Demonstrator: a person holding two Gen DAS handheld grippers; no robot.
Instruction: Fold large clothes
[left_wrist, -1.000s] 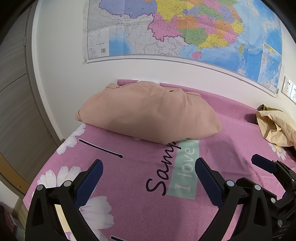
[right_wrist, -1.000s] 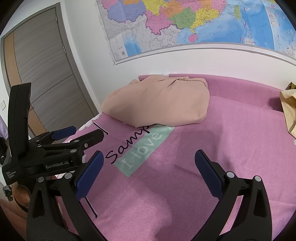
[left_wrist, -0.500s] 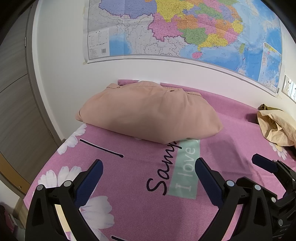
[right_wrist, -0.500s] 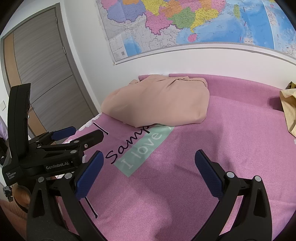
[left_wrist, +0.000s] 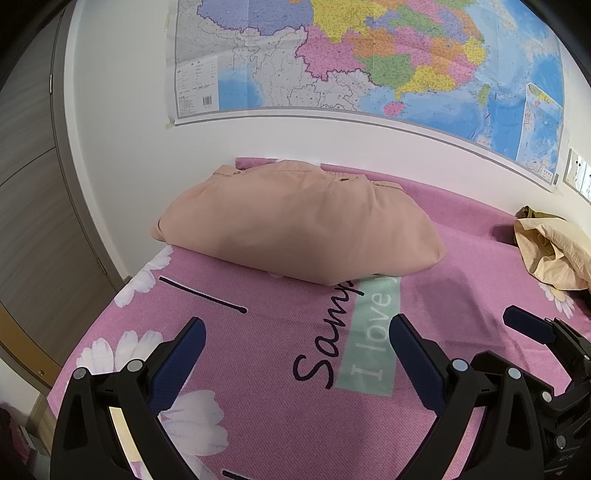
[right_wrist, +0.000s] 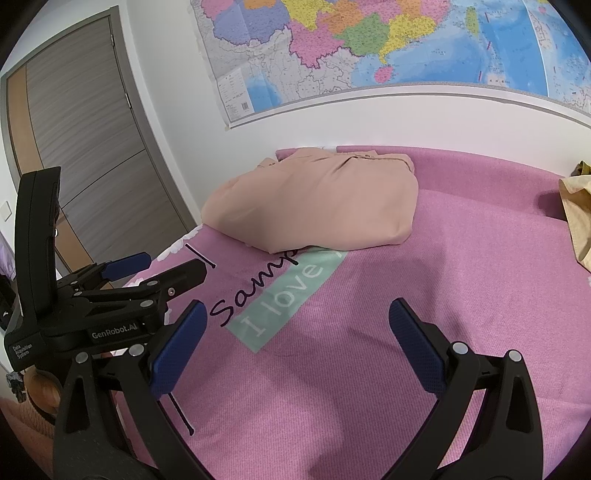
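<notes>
A folded peach-pink garment (left_wrist: 295, 225) lies as a thick bundle at the far left of the pink bed sheet (left_wrist: 461, 266), against the wall; it also shows in the right wrist view (right_wrist: 317, 203). My left gripper (left_wrist: 295, 343) is open and empty, well short of the bundle. My right gripper (right_wrist: 295, 332) is open and empty, also short of it. The left gripper shows at the left of the right wrist view (right_wrist: 151, 266), and part of the right gripper at the right edge of the left wrist view (left_wrist: 532, 328).
A crumpled tan-yellow garment (left_wrist: 550, 251) lies at the bed's far right. A wall map (left_wrist: 369, 62) hangs above the bed. A grey and wood wardrobe door (right_wrist: 85, 147) stands left of the bed. The sheet carries printed text and daisies (left_wrist: 373, 332).
</notes>
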